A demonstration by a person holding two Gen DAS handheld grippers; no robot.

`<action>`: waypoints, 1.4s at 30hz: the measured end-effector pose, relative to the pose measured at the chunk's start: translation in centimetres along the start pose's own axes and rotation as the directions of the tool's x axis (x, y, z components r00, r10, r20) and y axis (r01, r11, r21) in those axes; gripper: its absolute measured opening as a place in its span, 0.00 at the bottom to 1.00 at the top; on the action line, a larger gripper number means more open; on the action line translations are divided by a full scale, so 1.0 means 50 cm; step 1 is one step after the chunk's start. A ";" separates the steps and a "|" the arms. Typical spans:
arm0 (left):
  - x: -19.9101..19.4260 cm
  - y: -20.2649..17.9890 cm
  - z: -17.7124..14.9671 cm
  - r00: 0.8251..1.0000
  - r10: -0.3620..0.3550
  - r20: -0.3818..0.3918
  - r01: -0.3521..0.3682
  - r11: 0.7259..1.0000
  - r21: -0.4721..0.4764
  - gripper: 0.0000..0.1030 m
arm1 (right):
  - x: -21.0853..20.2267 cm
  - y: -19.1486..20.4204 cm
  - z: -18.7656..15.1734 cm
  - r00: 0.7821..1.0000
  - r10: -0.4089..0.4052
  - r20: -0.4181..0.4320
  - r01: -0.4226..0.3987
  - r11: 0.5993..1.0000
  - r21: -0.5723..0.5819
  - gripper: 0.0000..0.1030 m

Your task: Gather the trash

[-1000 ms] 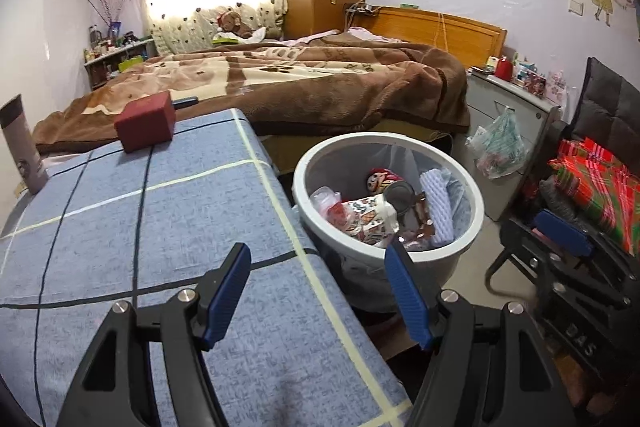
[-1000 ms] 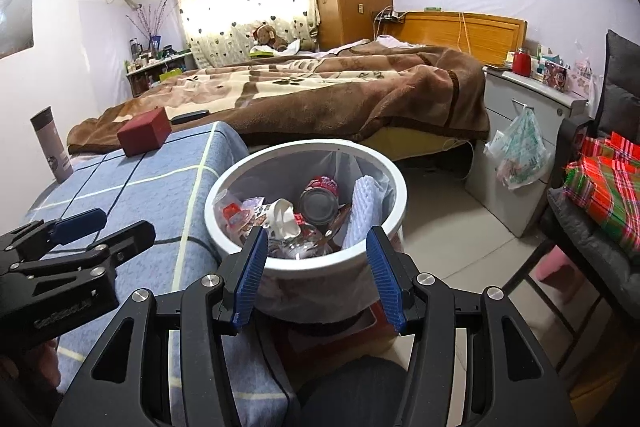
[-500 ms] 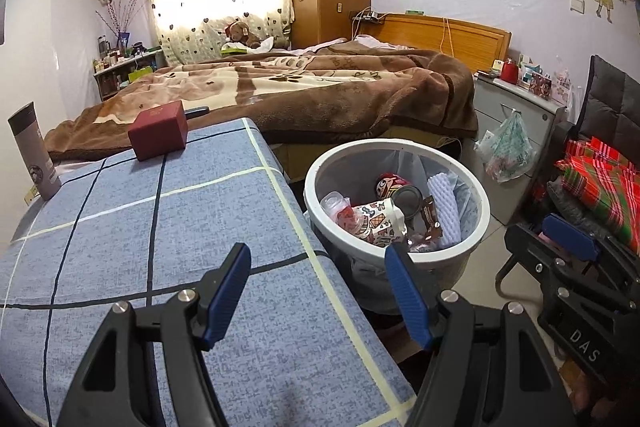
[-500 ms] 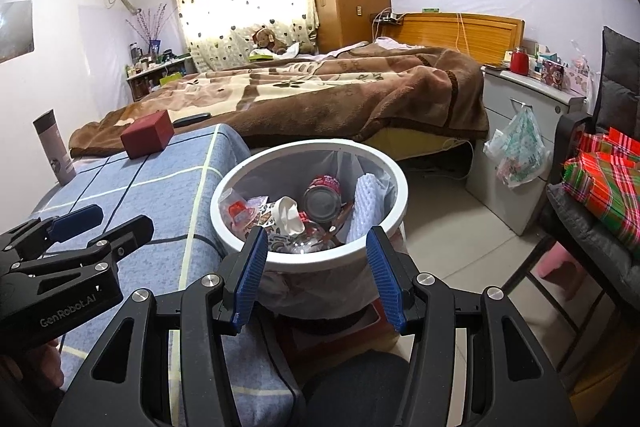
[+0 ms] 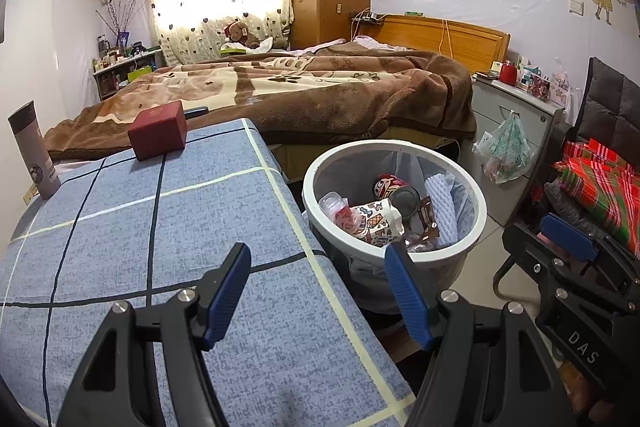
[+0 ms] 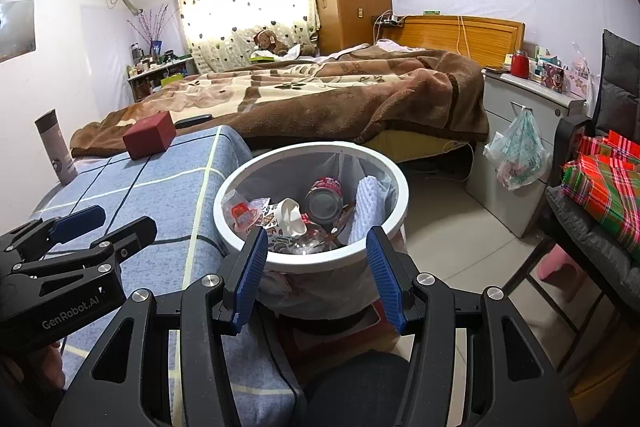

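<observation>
Blue checked tablecloth [image 5: 160,227] beside the full bin [image 6: 312,259]; both hand-held grippers [image 5: 318,291] [image 6: 316,267] gape empty

Trash bin [image 6: 394,187]: smooth white plastic rim, thin translucent liner. Beside the bin, counter [image 5: 160,227]: matt woven blue cloth. Can [image 6: 323,201] inside the bin: glossy metal. Bed blanket [image 5: 320,91]: brown fleece.

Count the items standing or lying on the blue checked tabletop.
2: a red box at the far edge nearest the bed, and a grey thermos upright at the far left corner. The near tabletop behind the gripper frames is hidden.
</observation>
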State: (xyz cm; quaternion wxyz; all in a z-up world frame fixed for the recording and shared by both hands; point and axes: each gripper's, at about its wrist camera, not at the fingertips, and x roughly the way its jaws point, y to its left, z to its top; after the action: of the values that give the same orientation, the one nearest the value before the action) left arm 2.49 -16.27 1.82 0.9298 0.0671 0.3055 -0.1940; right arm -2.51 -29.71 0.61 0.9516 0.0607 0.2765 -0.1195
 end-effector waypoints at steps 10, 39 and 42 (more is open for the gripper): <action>-0.002 -0.002 -0.002 1.000 0.004 -0.003 -0.004 1.000 -0.003 0.69 | -0.001 0.002 -0.001 1.000 0.003 0.002 -0.003 1.000 0.000 0.51; -0.011 0.006 -0.007 1.000 0.006 -0.003 -0.006 1.000 -0.010 0.69 | -0.008 0.008 0.003 1.000 0.005 0.003 -0.005 1.000 -0.001 0.51; -0.010 0.006 -0.007 1.000 0.008 -0.005 -0.008 1.000 -0.009 0.69 | -0.009 0.009 0.004 1.000 0.006 0.002 -0.006 1.000 -0.003 0.51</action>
State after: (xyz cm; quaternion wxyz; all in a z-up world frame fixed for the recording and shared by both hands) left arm 2.07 -15.73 1.83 0.9301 0.0645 0.3083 -0.1887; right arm -2.67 -29.20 1.03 0.9523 0.0598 0.2757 -0.1163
